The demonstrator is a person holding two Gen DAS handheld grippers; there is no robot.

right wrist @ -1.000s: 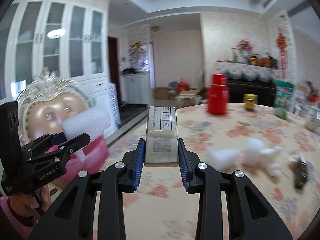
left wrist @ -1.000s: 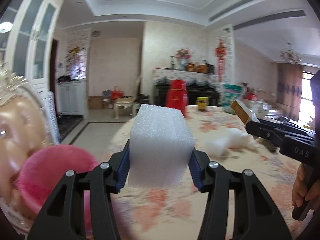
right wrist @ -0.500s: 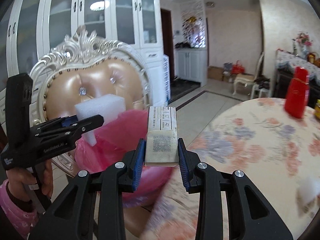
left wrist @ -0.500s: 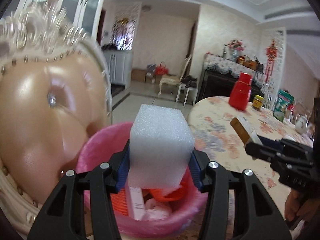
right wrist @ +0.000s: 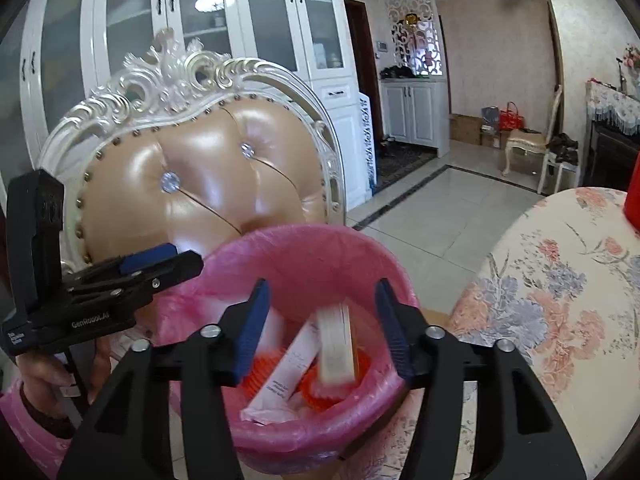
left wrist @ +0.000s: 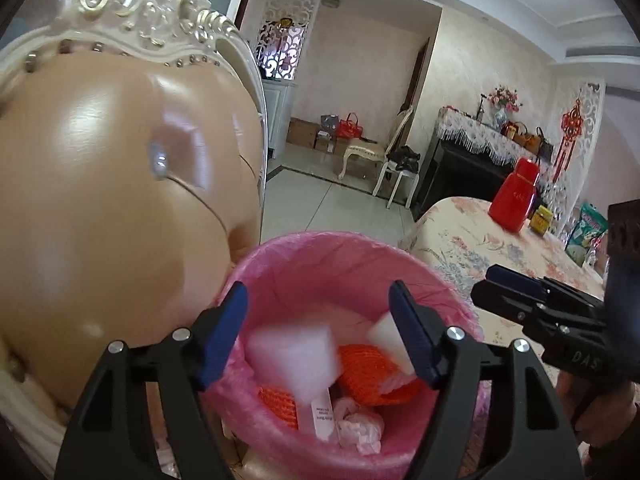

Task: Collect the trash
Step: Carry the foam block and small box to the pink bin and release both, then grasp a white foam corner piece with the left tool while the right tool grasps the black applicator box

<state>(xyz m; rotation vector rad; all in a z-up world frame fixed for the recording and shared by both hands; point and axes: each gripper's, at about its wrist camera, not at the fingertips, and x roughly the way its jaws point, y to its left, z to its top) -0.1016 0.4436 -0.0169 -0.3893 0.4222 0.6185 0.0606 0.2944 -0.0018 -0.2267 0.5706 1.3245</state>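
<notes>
Both the left tongs (left wrist: 318,332) and right tongs (right wrist: 320,326) gape wide and empty over the pink bin (left wrist: 360,248); the foam block (left wrist: 292,356) and small box (right wrist: 336,350) sit blurred inside it. Whatever remains on the counter (right wrist: 560,280) is out of view.

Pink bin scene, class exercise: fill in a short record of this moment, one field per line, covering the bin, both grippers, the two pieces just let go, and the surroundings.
bin: pink-lined trash bin, in front of a tufted chair
left gripper: left gripper, open above the bin
right gripper: right gripper, open above the bin
foam block: white foam block, blurred, inside the bin
box: small box, blurred, inside the bin
other contents: orange mesh, crumpled pink wrapper
nearby: floral table, red jug
</notes>
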